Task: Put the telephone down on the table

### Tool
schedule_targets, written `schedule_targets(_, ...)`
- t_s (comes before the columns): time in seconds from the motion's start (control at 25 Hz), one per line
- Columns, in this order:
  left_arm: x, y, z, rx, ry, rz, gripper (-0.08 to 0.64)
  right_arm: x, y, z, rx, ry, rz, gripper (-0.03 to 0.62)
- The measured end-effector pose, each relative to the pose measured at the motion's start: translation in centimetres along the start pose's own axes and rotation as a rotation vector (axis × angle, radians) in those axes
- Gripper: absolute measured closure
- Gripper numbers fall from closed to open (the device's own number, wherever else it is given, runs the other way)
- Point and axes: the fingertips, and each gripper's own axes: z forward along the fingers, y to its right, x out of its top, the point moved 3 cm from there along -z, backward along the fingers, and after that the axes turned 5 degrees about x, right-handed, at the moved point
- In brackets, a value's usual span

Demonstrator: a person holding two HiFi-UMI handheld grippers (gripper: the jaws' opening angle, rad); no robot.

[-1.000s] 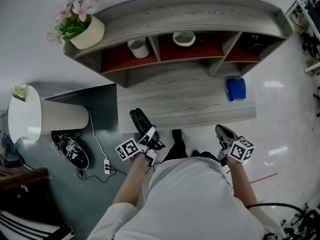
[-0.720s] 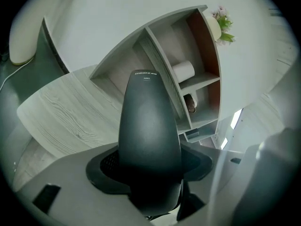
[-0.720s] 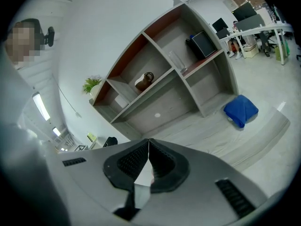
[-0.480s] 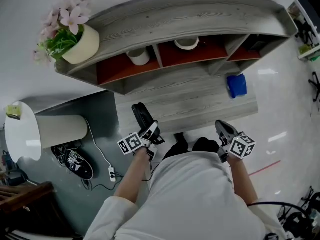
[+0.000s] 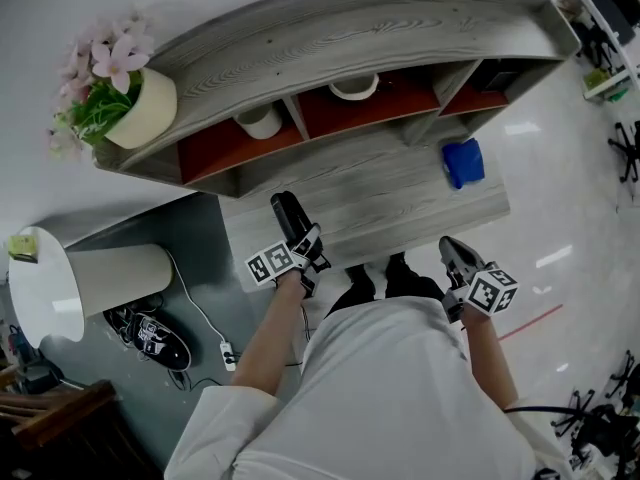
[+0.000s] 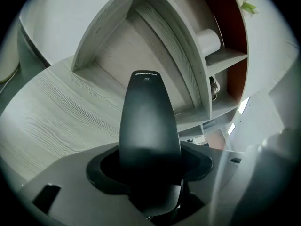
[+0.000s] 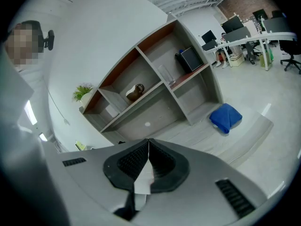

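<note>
- Since a second ago, the black, tapered telephone handset [image 5: 289, 218] has been carried forward by the left gripper [image 5: 304, 246], from the near-left edge of the grey wood-grain table [image 5: 400, 213] to a place further in over its surface.
- The handset is gripped at its thick lower end: in the left gripper view the jaws are seen pressed against both of its sides, and its narrow end points away towards the shelf unit [image 5: 370, 28] at the back of the table.
- Whether the handset's far end already touches the tabletop cannot be told from either view; it is judged to be held low over the near-left part of the table and not yet resting on it.
- The right gripper [image 7: 146, 161] is closed on nothing, its two dark pads meeting in a line; it is held off the near-right edge of the table, well apart from the handset.
- A crumpled blue cloth [image 5: 460, 162] lies on the right part of the table, well away from where the handset is held.
- The bare wood under and ahead of the handset appears free for it.
- The carrying is judged to be nearly done. What is left is the lowering of the handset until it lies flat, the opening of the left jaws, and the drawing back of the gripper.
</note>
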Motion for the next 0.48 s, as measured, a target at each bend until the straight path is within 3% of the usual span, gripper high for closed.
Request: schedule_targets(0.48,0.4,-1.2,8.2,0.138,-0.11,0.055,0.256,0.3,3.4,0.0,-0.026,0.0,0.07,0.574)
